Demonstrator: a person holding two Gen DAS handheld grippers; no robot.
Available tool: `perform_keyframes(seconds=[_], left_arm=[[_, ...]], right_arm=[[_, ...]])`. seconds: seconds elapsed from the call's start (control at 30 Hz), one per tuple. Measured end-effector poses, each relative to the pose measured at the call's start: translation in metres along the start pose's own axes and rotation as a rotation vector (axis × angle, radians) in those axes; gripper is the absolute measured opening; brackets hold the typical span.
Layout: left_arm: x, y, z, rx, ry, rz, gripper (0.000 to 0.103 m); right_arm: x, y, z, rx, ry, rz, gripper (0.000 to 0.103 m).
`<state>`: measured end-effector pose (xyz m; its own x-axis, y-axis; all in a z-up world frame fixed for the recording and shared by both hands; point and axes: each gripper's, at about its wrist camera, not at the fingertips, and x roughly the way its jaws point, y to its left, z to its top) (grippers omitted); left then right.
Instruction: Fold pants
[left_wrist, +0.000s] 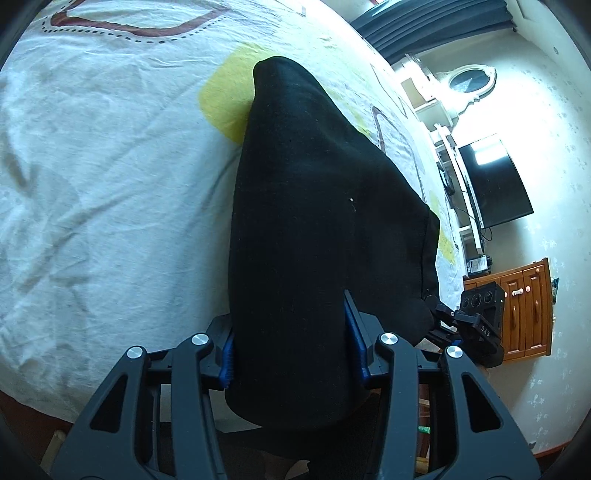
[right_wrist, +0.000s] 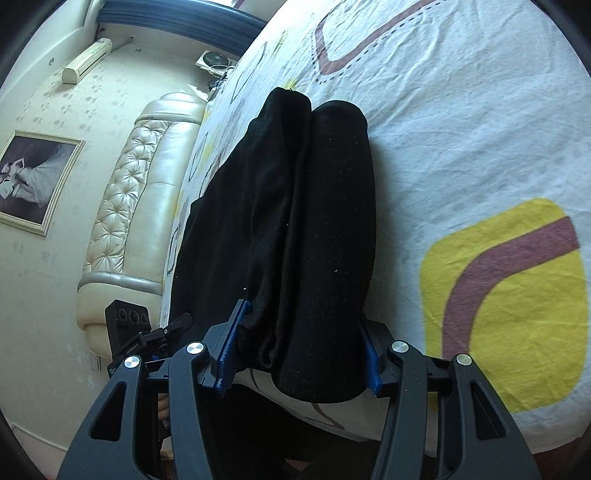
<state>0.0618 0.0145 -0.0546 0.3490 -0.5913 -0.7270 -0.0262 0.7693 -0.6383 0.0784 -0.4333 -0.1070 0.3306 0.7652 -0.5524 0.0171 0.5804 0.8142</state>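
- Pants, black, bunched lengthwise; they run from both grippers forward over the bed, far end resting on the printed sheet by a yellow patch.
- Left gripper: jaws partly closed, blue pads pressed against a thick roll of the pants fabric on both sides; near end of the cloth spills down past the jaws.
- Right gripper: same story, jaws closed onto the pants; two rounded folds or legs lie side by side between the pads, and the right pad is mostly hidden by cloth.
- Each view shows the other gripper off to the side, so both hold the same end, near each other.
- Handling guess: soft, limp knit-looking fabric, light, no stiffness; it sags and drapes wherever unsupported. Matte, lint-flecked surface probably grips the pads well, not slippery. Not fragile.
- Where to hold: at the edge or corners of the end, through all layers, grippers spread apart to keep the width taut; a bunched middle grip like this likely lets layers slide and wrinkle.
- Crumpled sheet may drag against the cloth.
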Motion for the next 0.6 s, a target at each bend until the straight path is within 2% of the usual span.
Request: perform_keyframes(seconds=[0.2, 0.6], left_arm=[[-0.010, 0.012, 0.000, -0.015, -0.015, 0.005, 0.046], [-0.013, 0.012, -0.004, -0.023, -0.015, 0.002, 0.047]], right_arm=[[0.010, 0.006, -0.001, -0.008, 0.016, 0.003, 0.053], [0.013, 0.009, -0.004, -0.003, 0.009, 0.016, 0.053]])
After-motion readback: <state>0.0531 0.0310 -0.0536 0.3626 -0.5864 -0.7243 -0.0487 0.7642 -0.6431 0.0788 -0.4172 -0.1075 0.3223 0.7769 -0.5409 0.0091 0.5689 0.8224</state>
